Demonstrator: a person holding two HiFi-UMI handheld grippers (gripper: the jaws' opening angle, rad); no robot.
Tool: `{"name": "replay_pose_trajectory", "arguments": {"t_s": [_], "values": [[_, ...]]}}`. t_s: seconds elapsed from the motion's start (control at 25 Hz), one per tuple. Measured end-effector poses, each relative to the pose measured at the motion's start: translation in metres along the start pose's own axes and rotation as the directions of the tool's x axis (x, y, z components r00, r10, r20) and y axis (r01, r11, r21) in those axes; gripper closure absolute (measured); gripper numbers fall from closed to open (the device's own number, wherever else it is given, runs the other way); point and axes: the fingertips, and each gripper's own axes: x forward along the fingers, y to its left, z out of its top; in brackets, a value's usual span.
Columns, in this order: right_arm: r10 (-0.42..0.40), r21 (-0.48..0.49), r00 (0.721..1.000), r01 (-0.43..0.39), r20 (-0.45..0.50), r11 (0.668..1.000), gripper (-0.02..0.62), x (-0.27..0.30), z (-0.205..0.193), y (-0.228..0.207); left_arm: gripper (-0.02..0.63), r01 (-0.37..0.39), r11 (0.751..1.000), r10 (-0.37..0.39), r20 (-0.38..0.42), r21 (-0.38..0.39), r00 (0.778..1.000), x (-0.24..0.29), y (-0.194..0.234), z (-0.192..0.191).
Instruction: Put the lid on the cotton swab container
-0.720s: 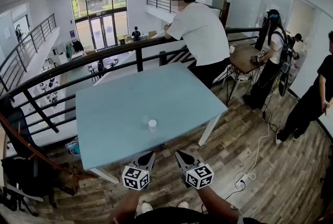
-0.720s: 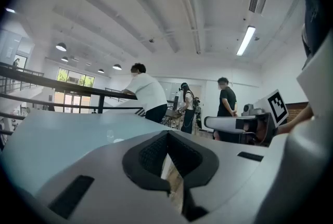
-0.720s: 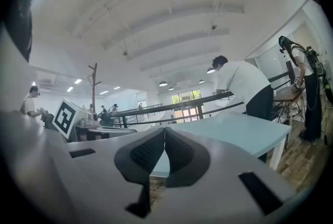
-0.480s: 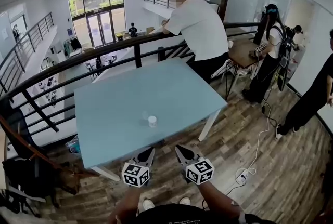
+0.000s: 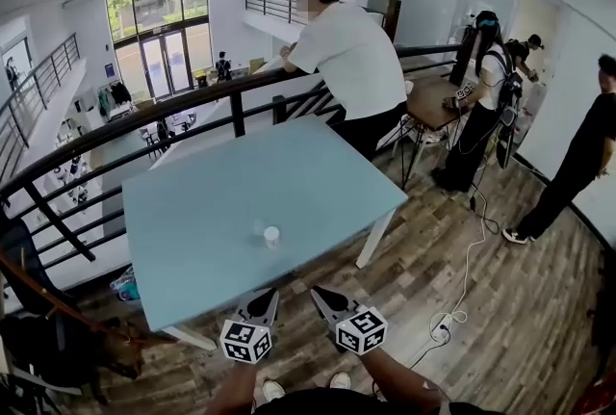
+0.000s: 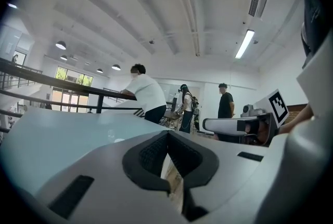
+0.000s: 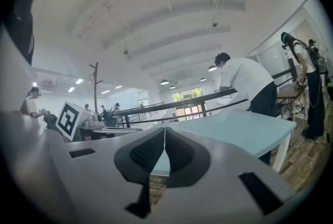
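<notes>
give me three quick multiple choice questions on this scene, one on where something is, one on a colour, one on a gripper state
1. Where does the cotton swab container stand?
A in a drawer
B on the table
C on a shelf

2. What colour is the table top?
A red
B black
C light blue

3. How do the jaws of the right gripper stand?
A wide apart
B together, nothing between them
C closed on a lid

Answers:
1 B, the head view shows it on the table top.
2 C, the top is pale blue in every view.
3 B, the right gripper view shows its pads meeting with nothing between them.
</notes>
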Motion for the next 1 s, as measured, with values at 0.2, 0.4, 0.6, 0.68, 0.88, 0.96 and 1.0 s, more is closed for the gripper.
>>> {"name": "replay_pose_trajectory", "arguments": {"t_s": [0.2, 0.4, 0.6, 0.68, 0.88, 0.96, 1.0], "values": [[-0.029, -0.026, 1.0, 0.03, 0.008, 0.999, 0.575, 0.01, -0.006, 0.014, 0.594, 0.04, 0.999, -0.04, -0.009, -0.002, 0.999, -0.006, 0.008, -0.008], [-0.073, -0.023, 0.997, 0.074, 0.015, 0.997, 0.575, 0.026, -0.004, 0.026, 0.594, 0.096, 0.995, -0.097, -0.02, -0.011, 0.995, -0.01, 0.021, -0.009], [-0.096, 0.001, 0.995, 0.096, 0.02, 0.995, 0.575, 0.041, -0.004, 0.037, 0.594, 0.117, 0.993, -0.117, -0.028, -0.005, 0.993, -0.019, 0.04, -0.007], [-0.106, 0.007, 0.994, 0.106, 0.019, 0.994, 0.575, 0.045, -0.007, 0.037, 0.594, 0.12, 0.993, -0.12, -0.029, -0.005, 0.992, -0.022, 0.047, -0.008], [-0.107, 0.008, 0.994, 0.107, 0.005, 0.994, 0.575, 0.066, -0.01, 0.039, 0.594, 0.102, 0.995, -0.103, -0.026, -0.008, 0.994, -0.025, 0.076, -0.006], [-0.107, -0.003, 0.994, 0.107, -0.002, 0.994, 0.575, 0.073, -0.008, 0.027, 0.594, 0.098, 0.995, -0.099, -0.019, -0.018, 0.995, -0.014, 0.082, -0.006], [-0.106, -0.007, 0.994, 0.106, -0.006, 0.994, 0.575, 0.076, -0.008, 0.02, 0.594, 0.096, 0.995, -0.097, -0.019, -0.024, 0.995, -0.007, 0.083, -0.007]]}}
